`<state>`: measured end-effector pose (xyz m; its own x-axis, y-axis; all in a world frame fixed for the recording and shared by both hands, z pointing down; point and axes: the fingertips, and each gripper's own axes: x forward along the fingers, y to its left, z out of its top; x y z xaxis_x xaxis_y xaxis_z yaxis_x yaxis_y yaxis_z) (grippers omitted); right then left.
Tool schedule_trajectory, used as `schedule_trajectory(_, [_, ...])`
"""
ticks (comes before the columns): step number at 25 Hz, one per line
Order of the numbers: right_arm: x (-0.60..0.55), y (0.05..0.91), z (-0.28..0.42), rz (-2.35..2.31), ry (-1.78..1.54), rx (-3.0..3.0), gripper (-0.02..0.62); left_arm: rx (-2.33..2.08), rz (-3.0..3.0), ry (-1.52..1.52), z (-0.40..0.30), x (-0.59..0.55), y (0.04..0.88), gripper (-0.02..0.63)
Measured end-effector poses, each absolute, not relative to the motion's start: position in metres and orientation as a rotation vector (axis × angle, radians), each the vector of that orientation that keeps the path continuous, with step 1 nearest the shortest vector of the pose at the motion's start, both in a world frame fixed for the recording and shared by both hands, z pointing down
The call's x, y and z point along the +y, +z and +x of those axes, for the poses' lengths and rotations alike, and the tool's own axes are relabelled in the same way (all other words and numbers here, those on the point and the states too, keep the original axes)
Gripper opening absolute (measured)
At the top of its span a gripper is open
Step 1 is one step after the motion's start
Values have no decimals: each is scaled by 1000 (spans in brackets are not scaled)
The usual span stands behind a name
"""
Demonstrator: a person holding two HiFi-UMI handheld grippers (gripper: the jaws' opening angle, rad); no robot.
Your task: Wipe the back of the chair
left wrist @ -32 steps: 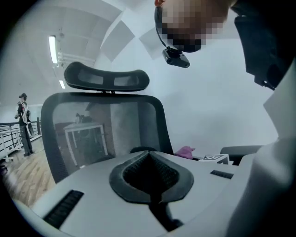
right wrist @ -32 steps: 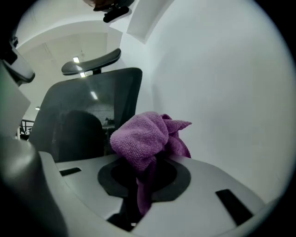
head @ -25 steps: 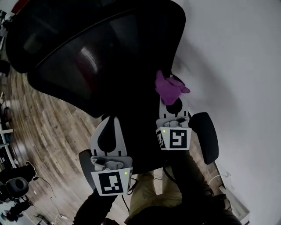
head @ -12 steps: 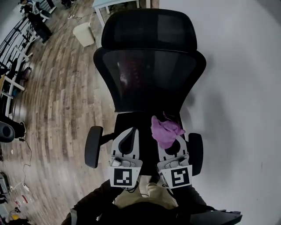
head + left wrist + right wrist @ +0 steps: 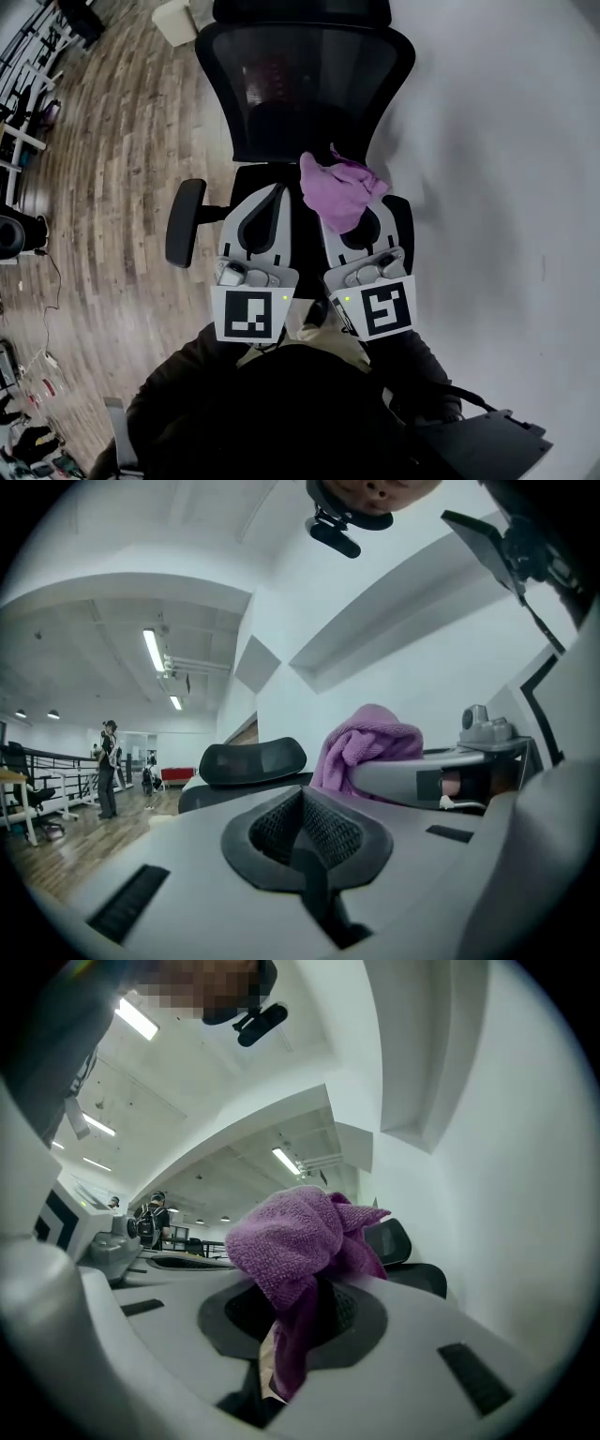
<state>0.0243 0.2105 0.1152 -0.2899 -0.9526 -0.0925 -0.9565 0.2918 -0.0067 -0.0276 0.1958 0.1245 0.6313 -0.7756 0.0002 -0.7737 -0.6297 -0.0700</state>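
Purple fuzzy cloth (image 5: 339, 190) is bunched up and pinched tight in the right claw (image 5: 354, 208). The left claw (image 5: 272, 192) is closed on nothing. The black chair (image 5: 300, 84) stands just ahead on the wood floor (image 5: 112, 187), its mesh back upright.

Head view looks down; gripper views look forward (all share the chair (image 5: 309, 84)).

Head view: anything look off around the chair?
Nothing stands out. The office chair stands upright, no damage showing. The purple cloth is bunched in the right hand-held gripper, jaws shut on it; the left hand-held gripper is shut, empty.
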Motion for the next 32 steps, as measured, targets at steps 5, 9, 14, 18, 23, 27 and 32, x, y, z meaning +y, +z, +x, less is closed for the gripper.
schedule_trajectory(5, [220, 103, 33, -1820, 113, 2459, 58, 1300, -2742, 2, -23, 211, 110, 6])
schedule_trajectory(9, [229, 102, 27, -1821, 108, 2467, 58, 1304, -2721, 49, -32, 222, 105, 6])
schedule_trajectory(14, [249, 98, 20, -1814, 119, 2479, 58, 1164, -2581, -130, -37, 239, 101, 6])
schedule_trajectory(18, [255, 79, 22, -1795, 165, 2474, 58, 1191, -2558, -80, -36, 246, 83, 6])
schedule_trajectory(23, [272, 67, 4, -1775, 198, 2470, 58, 1170, -2541, -65, -47, 264, 73, 6])
schedule_trajectory(27, [295, 66, -1, -1771, 216, 2469, 58, 1182, -2551, -24, -51, 282, 71, 6])
schedule_trajectory(32, [302, 37, -7, -1696, 313, 2431, 58, 1257, -2533, 90, -63, 288, 47, 6])
